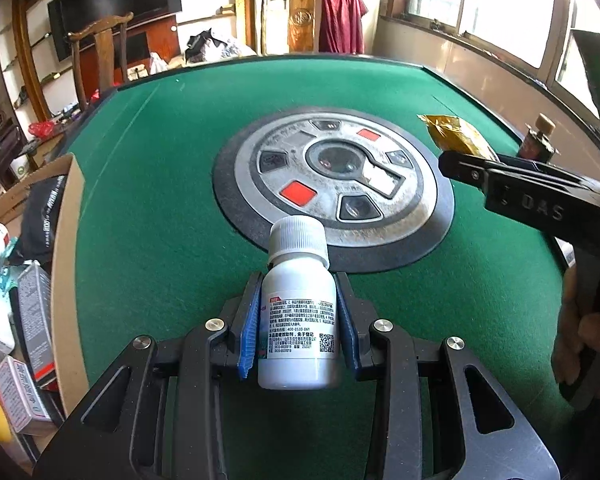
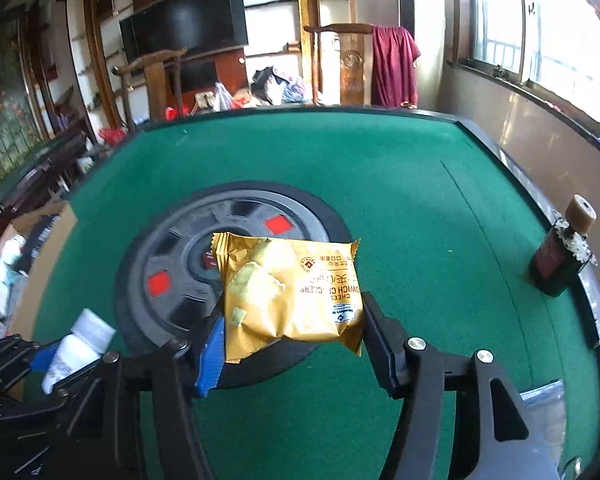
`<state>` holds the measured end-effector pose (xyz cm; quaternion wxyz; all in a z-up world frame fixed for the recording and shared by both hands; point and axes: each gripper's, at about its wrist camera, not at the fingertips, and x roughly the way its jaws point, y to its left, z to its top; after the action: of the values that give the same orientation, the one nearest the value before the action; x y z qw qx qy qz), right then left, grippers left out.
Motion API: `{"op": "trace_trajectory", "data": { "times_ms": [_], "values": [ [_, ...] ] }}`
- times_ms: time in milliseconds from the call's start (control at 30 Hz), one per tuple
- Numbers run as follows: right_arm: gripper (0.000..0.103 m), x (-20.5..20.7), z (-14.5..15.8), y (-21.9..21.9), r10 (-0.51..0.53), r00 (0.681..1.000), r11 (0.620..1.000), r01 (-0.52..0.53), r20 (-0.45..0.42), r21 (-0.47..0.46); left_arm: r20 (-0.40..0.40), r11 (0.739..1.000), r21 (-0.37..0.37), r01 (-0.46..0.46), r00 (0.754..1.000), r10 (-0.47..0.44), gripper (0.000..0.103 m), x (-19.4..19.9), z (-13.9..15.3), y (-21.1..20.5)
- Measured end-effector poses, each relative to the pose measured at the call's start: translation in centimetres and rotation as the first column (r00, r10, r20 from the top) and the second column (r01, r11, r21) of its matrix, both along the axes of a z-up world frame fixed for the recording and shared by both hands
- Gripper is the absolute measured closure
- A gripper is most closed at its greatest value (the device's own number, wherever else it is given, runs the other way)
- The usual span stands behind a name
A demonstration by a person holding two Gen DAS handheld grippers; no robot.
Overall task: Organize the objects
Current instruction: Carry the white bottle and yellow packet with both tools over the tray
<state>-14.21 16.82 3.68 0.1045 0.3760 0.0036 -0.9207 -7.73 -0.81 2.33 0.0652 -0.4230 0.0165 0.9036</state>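
Both claws are loaded above the green table [image 1: 148, 208], the left gripper [image 1: 298, 320] clamping the white bottle [image 1: 300, 312] and the right gripper [image 2: 292, 332] apparently pinching the yellow cracker packet [image 2: 296, 292] only by its edges, so that slack wrapper could slide free on the way to the box [image 1: 66, 264].
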Motion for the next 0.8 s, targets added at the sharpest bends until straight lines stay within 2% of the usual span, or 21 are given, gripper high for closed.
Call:
{"op": "trace_trajectory", "data": {
  "times_ms": [367, 633, 800],
  "values": [
    [0.042, 2.7, 1.8, -2.4, 0.050, 0.996, 0.998, -0.052, -0.079, -0.024, -0.087, 0.999, -0.015, -0.043, 0.995, 0.041, 0.069, 1.0, 1.6, -0.8],
    [0.042, 4.0, 3.1, -3.6, 0.046, 0.993, 0.998, -0.051, -0.111, -0.042, -0.182, 0.995, -0.009, -0.095, 0.979, 0.092, 0.069, 2.8, 3.6, -2.4],
    [0.042, 4.5, 3.3, -4.5, 0.054, 0.993, 0.996, -0.060, -0.107, -0.058, -0.211, 0.993, 0.008, -0.118, 0.970, 0.117, 0.069, 3.9, 4.4, -3.6]
  ]
}}
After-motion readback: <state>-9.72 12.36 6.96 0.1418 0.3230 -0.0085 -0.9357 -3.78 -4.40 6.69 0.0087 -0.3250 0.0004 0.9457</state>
